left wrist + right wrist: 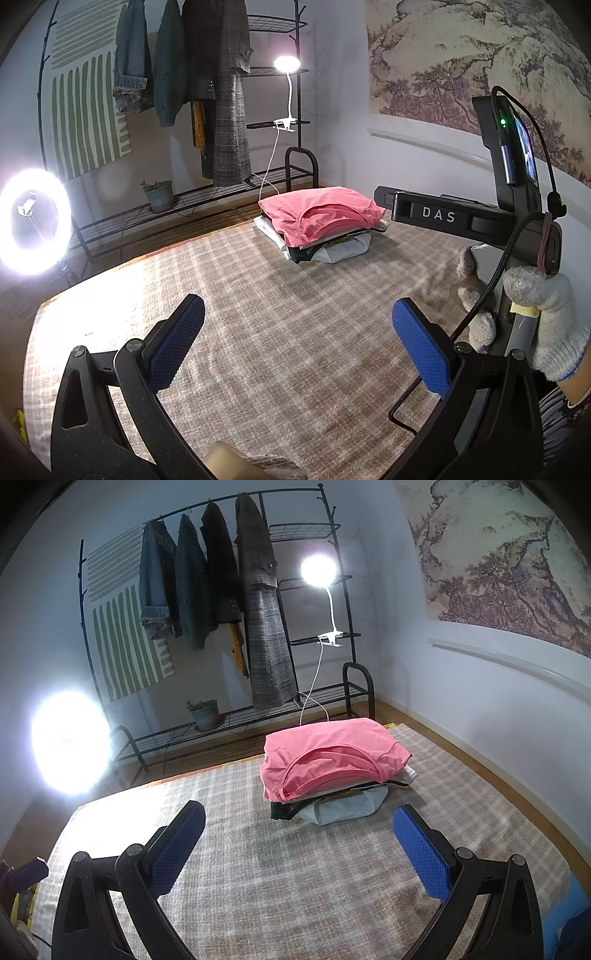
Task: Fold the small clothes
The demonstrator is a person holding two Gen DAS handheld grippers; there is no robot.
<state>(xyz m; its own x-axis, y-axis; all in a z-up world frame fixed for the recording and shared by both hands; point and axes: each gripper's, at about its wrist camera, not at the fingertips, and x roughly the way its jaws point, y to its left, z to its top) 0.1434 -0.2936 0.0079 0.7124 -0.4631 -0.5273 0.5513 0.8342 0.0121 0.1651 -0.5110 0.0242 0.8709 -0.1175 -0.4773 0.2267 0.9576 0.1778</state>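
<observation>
Right wrist view: both tongs, left tongs (298,341) and right tongs (299,843), are held released above the blanket (295,886); with the pink shirt (328,753) stacked far, another garment must likely be fetched.

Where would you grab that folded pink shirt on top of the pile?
Probably by the near folded edge of the folded pink shirt, coming in low from the front. That edge overhangs the pile of folded clothes toward the open right gripper, so one finger could slip underneath.
</observation>
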